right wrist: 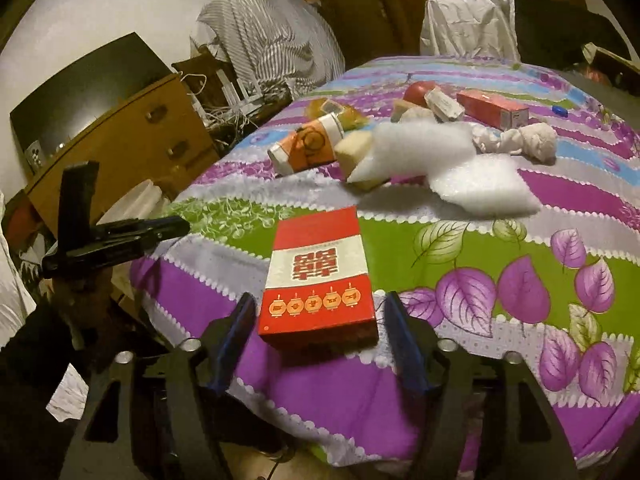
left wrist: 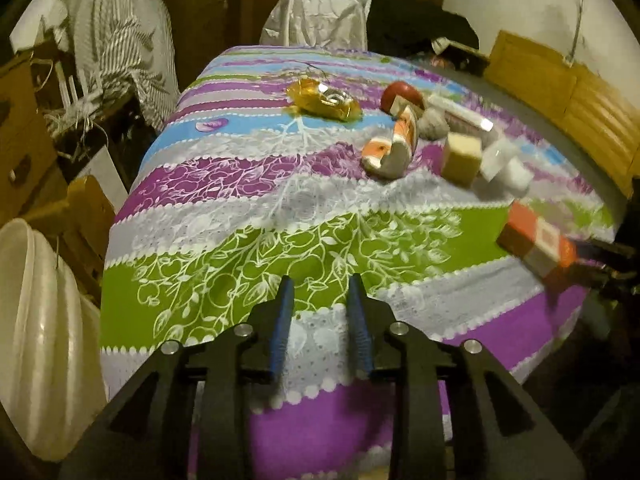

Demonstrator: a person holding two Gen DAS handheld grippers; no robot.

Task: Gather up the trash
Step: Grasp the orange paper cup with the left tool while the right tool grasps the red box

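My right gripper (right wrist: 320,344) is open, the red box (right wrist: 318,276) lying loose between its fingers on the worktop (right wrist: 500,240); closing off-centre could shove it off the near edge. Left gripper (left wrist: 320,312) empty, nearly closed, probably.

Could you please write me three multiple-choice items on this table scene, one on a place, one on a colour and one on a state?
1. Where does the red box lie?
A. between the right gripper's fingers
B. on the floor
C. on the foam

2. What colour is the box's middle band?
A. green
B. white
C. black

3. How does the left gripper stand?
A. shut on the cup
B. shut on the box
C. narrowly open and empty

Answers:
1 A, the box rests on the cloth between the two blue fingers, which stand clear of its sides.
2 B, a white band with a red emblem crosses its middle.
3 C, only cloth shows in the gap between its fingers.
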